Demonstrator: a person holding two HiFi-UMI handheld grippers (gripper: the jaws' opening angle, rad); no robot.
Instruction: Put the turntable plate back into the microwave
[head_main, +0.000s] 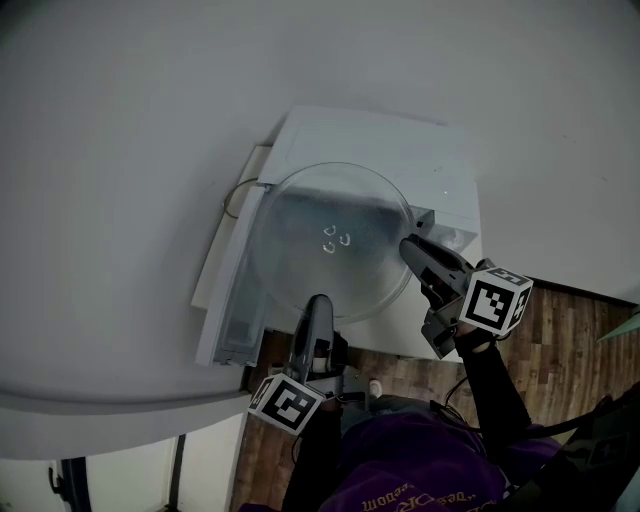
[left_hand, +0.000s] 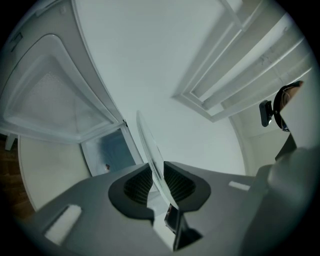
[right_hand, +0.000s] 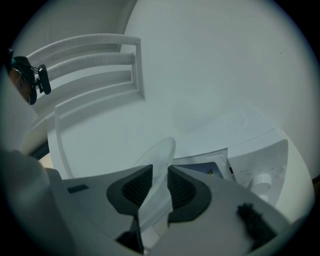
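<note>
A round clear glass turntable plate (head_main: 330, 240) hangs level in front of the white microwave (head_main: 400, 150), whose door (head_main: 235, 290) stands open at the left. My left gripper (head_main: 316, 305) is shut on the plate's near rim. My right gripper (head_main: 408, 246) is shut on its right rim. In the left gripper view the plate (left_hand: 150, 150) runs edge-on between the ribbed pads (left_hand: 137, 186), with the microwave's cavity opening (left_hand: 112, 150) beyond. In the right gripper view the plate (right_hand: 159, 170) sits edge-on between the pads (right_hand: 182, 189), and the microwave's control knob (right_hand: 260, 182) shows at the right.
A white wall fills the space behind and left of the microwave. The open door (left_hand: 45, 95) looms at the left in the left gripper view. White slatted panelling (right_hand: 95, 55) shows behind. Brown wooden floor (head_main: 560, 340) lies below at the right. The person's purple sleeve (head_main: 420, 470) is at the bottom.
</note>
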